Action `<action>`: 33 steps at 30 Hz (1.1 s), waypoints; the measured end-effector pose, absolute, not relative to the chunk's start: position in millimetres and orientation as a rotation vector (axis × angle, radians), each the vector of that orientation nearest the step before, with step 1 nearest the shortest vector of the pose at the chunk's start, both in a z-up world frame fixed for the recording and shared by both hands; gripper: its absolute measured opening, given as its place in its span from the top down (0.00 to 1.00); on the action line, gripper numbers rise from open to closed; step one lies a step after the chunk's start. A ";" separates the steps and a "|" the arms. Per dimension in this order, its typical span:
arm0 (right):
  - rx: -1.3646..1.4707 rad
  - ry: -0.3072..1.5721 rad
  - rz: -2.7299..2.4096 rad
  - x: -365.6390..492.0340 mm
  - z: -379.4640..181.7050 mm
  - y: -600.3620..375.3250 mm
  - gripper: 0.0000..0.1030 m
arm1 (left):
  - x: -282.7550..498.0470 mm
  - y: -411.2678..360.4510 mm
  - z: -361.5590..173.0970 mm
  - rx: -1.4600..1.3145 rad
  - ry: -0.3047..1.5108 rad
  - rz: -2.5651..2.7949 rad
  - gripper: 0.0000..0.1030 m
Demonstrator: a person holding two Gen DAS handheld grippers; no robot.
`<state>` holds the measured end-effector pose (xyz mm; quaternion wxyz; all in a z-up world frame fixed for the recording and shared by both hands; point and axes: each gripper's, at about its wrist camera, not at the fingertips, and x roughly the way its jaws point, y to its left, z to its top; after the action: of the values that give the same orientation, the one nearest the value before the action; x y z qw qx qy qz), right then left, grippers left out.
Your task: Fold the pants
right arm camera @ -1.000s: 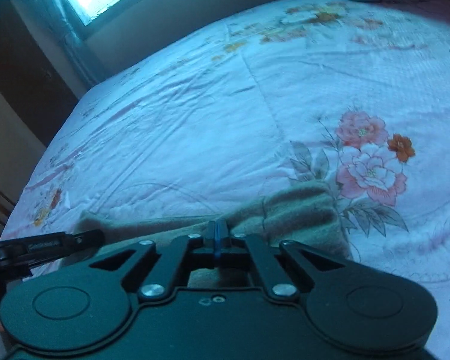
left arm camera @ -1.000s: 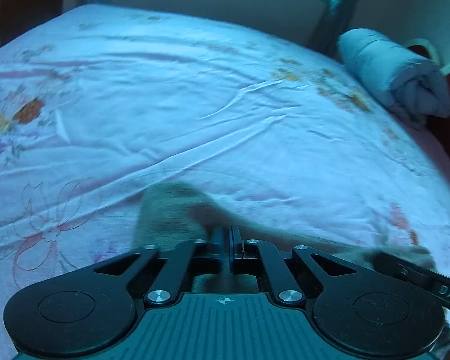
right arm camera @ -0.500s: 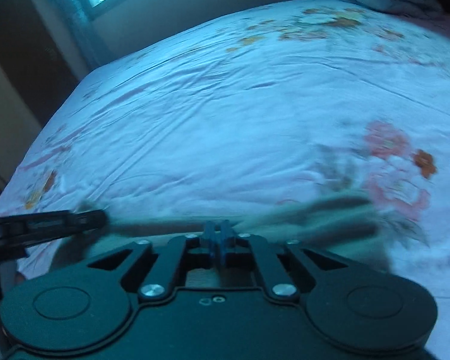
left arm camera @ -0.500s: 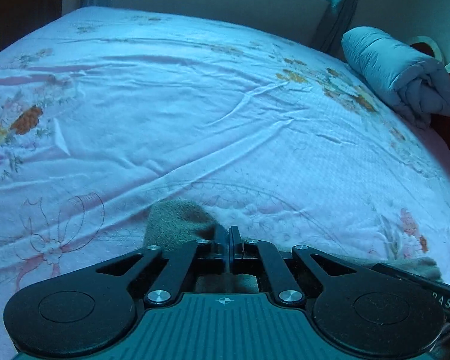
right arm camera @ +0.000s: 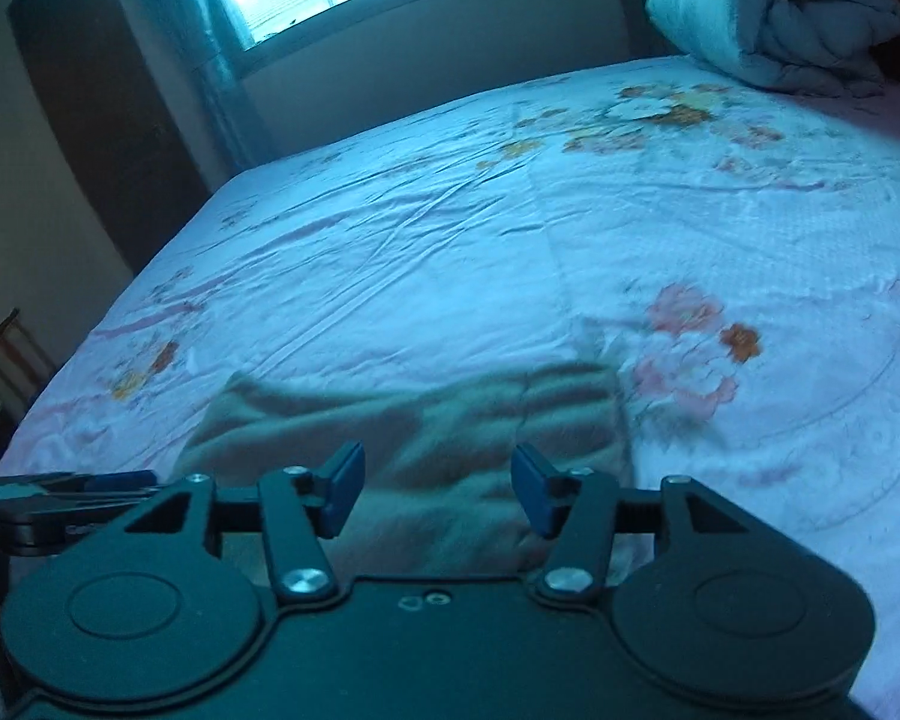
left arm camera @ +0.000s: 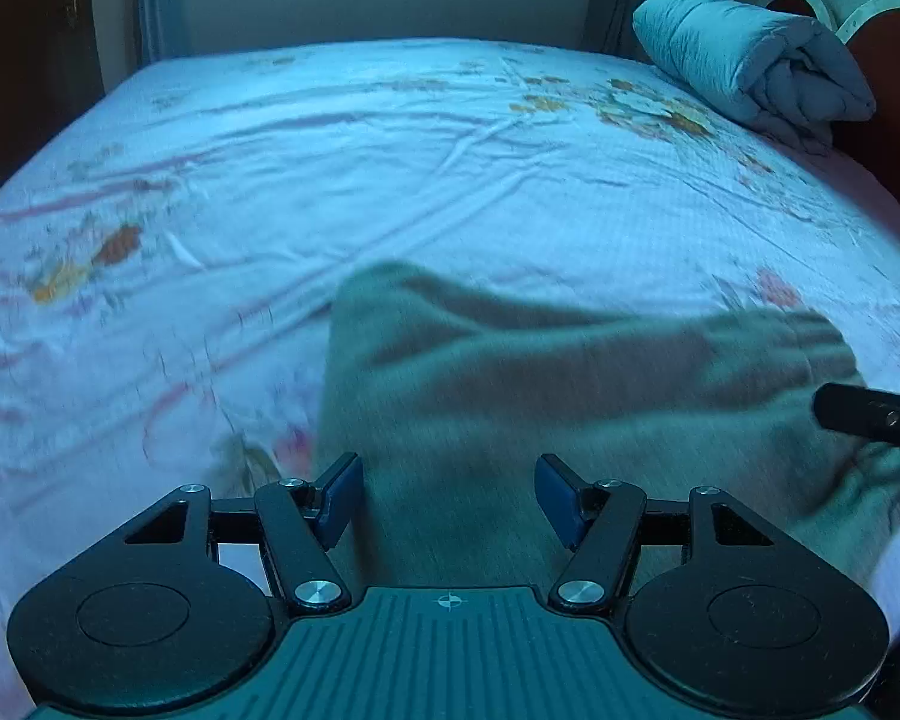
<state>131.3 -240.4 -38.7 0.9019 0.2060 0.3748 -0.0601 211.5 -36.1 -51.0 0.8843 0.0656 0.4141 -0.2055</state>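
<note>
Now the left gripper and the right gripper are both opening, with nothing pinched between their blue pads. Below them the soft, fuzzy grey-green pants lie blurry on the wrinkled flowery bed sheet.

Two close wrist views, shared bed

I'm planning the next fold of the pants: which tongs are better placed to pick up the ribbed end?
Right, probably. The right tongs, opening with nothing gripped, sit near the ribbed end of the pants. The left tongs, also opening, face the opposite end.
</note>
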 end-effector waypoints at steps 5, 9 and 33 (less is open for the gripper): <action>0.422 0.847 -0.040 113.4 -55.8 -205.8 0.57 | 180.1 -36.9 -60.6 0.195 0.845 -0.435 0.38; 0.399 0.863 -0.044 97.9 -67.3 -199.6 0.61 | 176.9 -28.3 -65.4 0.201 0.841 -0.425 0.38; 0.743 0.918 -0.143 108.7 -103.5 -314.9 0.05 | 228.0 -9.6 -74.7 0.091 0.903 -0.330 0.10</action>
<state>108.7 -314.9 -103.5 0.8283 0.3498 0.4325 -0.0675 228.0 -9.6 -74.7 0.8857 0.0439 0.4340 -0.1587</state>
